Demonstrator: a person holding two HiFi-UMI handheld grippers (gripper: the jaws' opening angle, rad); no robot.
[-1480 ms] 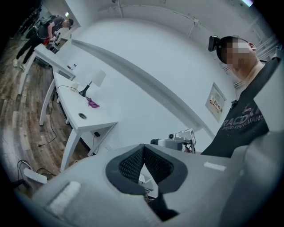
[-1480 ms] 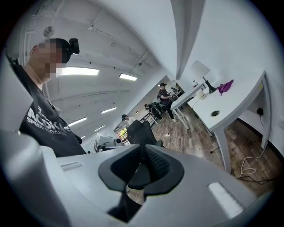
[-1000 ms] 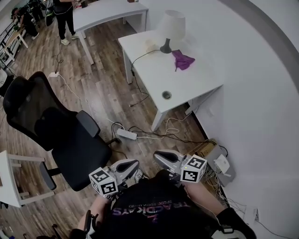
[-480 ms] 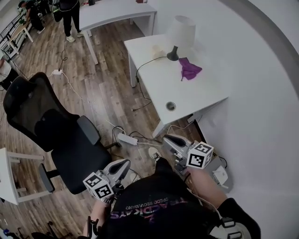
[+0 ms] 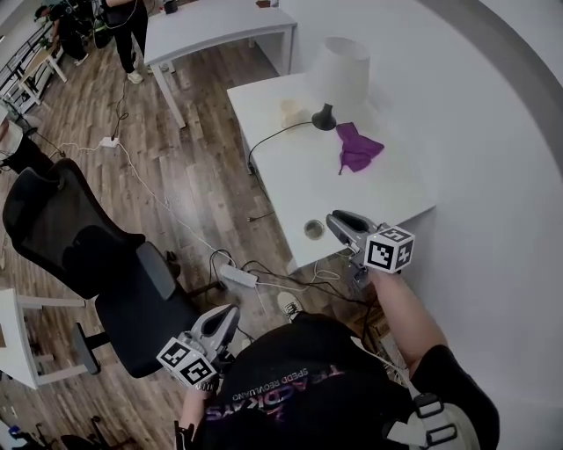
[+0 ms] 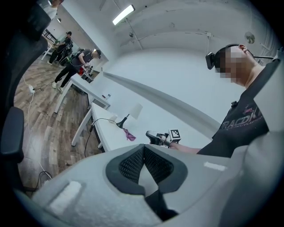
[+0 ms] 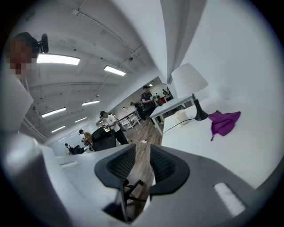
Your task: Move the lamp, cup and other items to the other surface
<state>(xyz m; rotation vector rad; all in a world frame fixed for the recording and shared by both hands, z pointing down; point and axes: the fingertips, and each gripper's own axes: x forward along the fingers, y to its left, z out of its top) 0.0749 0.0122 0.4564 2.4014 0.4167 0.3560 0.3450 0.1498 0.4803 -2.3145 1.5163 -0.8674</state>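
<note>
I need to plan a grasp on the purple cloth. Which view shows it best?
The head view: the purple cloth lies fully visible from above, beside the lamp. The right gripper view shows it clearly but from a low side angle; the left gripper view shows only a small distant patch.

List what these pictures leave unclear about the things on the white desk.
Pale item beside the lamp: head view, small and washed out against the white desk; cup or not, unclear.
Lamp cord, far end: head view, hidden below the desk edge.
Far desk: head view, cut by the top edge.
</note>
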